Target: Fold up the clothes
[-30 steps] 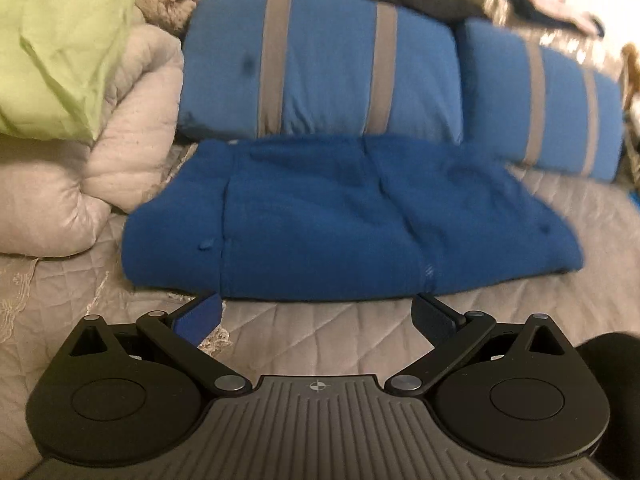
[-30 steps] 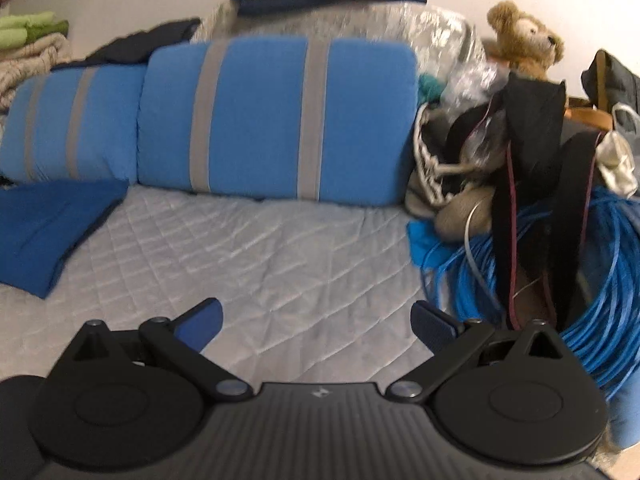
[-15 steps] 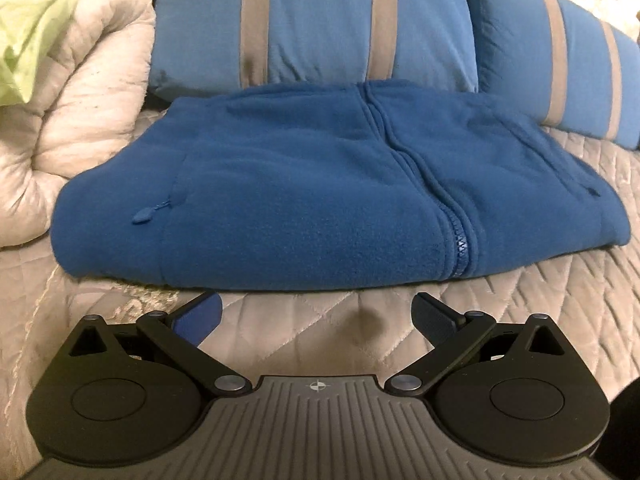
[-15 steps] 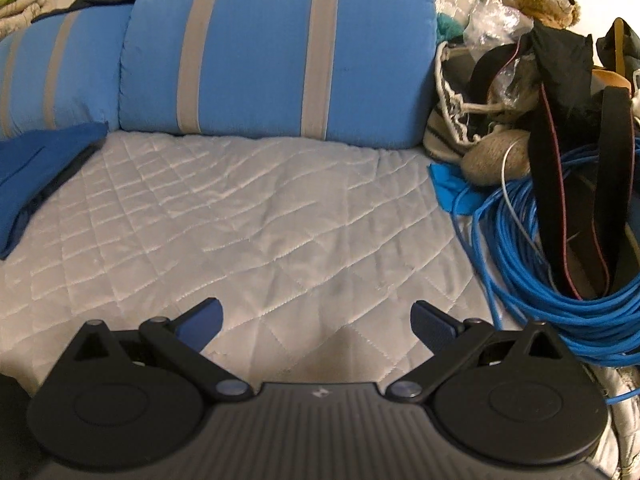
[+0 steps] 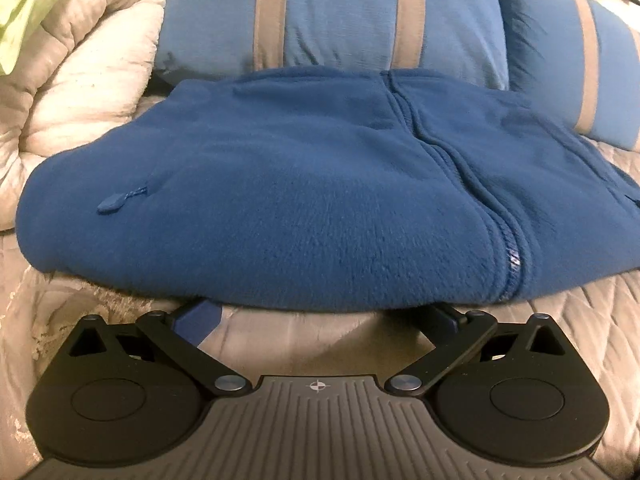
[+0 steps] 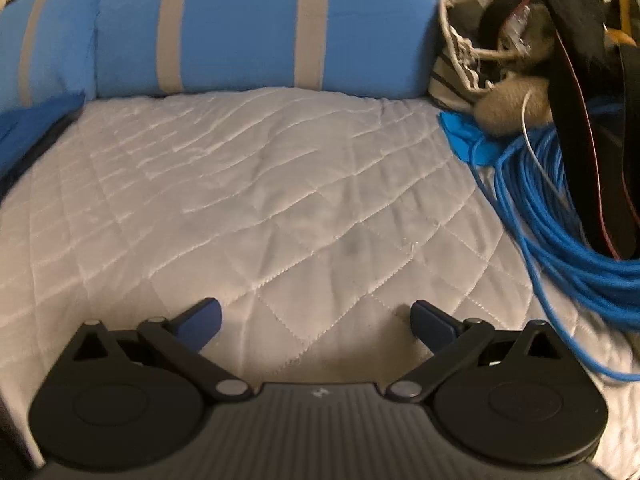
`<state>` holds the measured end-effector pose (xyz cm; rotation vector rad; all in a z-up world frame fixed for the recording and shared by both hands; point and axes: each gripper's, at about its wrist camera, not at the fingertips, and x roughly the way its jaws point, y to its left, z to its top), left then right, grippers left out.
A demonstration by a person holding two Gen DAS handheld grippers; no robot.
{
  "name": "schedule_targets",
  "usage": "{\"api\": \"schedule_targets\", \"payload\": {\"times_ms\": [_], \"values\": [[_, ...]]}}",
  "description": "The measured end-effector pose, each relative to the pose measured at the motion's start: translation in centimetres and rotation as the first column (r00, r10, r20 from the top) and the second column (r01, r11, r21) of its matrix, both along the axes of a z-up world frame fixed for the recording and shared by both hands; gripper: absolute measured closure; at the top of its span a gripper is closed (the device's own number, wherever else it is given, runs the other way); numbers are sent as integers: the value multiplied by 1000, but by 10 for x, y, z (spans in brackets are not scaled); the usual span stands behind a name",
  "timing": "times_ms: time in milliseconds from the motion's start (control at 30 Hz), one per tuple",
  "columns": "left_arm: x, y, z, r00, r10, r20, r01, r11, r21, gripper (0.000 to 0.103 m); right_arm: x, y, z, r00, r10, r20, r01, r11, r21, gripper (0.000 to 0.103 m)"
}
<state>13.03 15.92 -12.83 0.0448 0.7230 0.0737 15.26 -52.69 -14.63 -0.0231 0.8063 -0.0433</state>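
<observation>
Reaching for the hem of the blue fleece jacket (image 5: 320, 200).
Left gripper (image 5: 324, 312) spread wide, fingertips at the near edge; right gripper (image 6: 316, 320) released, idle; next: closing on fabric.

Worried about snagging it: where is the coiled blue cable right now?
In the right wrist view, the blue cable lies on the quilt at the right, ahead of the open right claw, beside the black straps.

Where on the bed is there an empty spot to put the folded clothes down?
The bare white quilted bedspread ahead of the right gripper is free, bordered by the blue grey-striped pillow behind and the coiled blue cable to its right. The left gripper faces the blue fleece jacket, leaving only a thin strip.
</observation>
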Motion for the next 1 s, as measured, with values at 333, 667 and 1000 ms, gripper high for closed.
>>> {"api": "schedule_targets", "payload": {"times_ms": [333,667,1000], "values": [[16,1,-2,999,9,33,-9,1000,7,0,22,-8,-7,998,-22,67,19,999,41,0],[11,-2,-12,990,18,140,-23,999,34,0,19,-10,-25,975,-65,214,53,997,61,0],[10,-1,-12,990,17,143,-22,999,32,0,18,-9,-25,972,-64,227,54,997,48,0]]}}
